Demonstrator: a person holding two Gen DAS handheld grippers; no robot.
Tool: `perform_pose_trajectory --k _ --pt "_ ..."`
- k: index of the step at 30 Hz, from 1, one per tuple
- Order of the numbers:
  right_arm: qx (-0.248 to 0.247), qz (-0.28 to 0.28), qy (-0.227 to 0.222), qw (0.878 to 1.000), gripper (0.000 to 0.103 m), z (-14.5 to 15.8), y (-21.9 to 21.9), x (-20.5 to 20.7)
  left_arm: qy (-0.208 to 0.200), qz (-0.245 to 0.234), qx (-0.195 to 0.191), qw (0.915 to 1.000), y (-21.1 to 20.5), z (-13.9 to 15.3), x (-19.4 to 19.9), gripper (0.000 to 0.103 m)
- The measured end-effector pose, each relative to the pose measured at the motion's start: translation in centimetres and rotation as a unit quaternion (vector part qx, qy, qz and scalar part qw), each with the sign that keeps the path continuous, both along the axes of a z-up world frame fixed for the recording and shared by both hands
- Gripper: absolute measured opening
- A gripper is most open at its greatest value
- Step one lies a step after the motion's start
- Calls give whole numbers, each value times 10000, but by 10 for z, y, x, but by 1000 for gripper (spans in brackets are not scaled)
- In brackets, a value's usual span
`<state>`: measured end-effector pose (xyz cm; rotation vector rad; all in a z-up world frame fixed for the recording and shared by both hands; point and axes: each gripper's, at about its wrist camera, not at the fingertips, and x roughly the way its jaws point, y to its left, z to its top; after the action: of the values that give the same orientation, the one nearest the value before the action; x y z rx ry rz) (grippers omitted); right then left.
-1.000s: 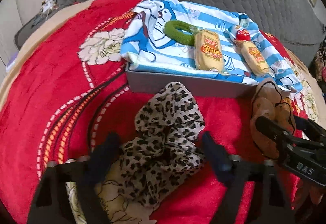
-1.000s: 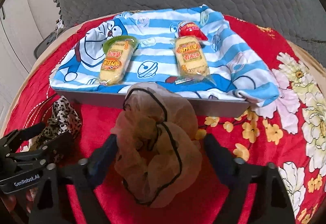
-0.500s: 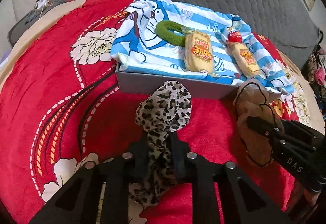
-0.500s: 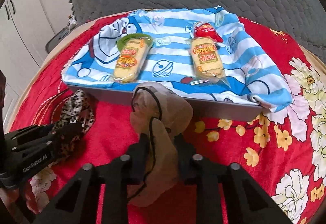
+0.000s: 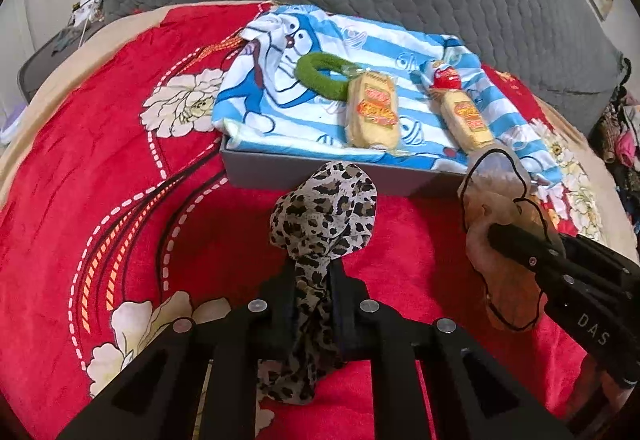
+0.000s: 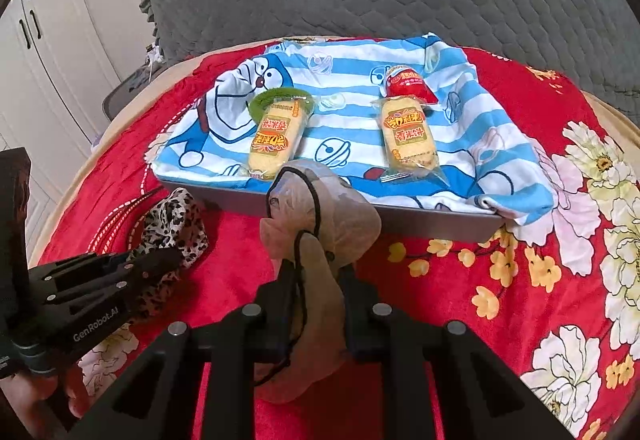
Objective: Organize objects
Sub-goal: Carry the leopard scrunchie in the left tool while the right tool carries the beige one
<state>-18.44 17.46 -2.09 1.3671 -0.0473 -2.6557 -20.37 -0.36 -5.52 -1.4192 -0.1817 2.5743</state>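
Both grippers closed: leopard scrunchie (image 5: 324,207) pinched, seemingly lifted.

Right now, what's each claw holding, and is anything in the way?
Left gripper shut on leopard scrunchie. Right gripper shut on tan scrunchie. Box just ahead; nothing between.

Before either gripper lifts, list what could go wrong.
1. The left gripper pinches only a narrow fold of the leopard scrunchie; it could slip out.
2. The beige scrunchie, held by the right gripper, trails a loose black cord that may snag the gray box edge.
3. The snack packs lie near the front rim and could be knocked.
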Motion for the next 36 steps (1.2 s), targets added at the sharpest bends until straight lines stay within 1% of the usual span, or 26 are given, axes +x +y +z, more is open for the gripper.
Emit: perform_pose_trajectory --k 9,15,24,30,36 --pt "-76 14 235 9997 21 23 0 15 83 23 -53 9999 4 16 14 13" --pt "-53 -3 399 9992 21 43 2 30 200 46 -33 9998 6 33 29 13" --pt "-66 38 627 9980 21 70 2 53 331 31 -130 9994 10 55 48 13" --pt "-78 49 744 9972 21 83 3 68 421 25 -148 9990 15 72 62 13" --pt "-107 48 950 9954 21 102 7 82 621 -26 -186 9979 23 96 74 13"
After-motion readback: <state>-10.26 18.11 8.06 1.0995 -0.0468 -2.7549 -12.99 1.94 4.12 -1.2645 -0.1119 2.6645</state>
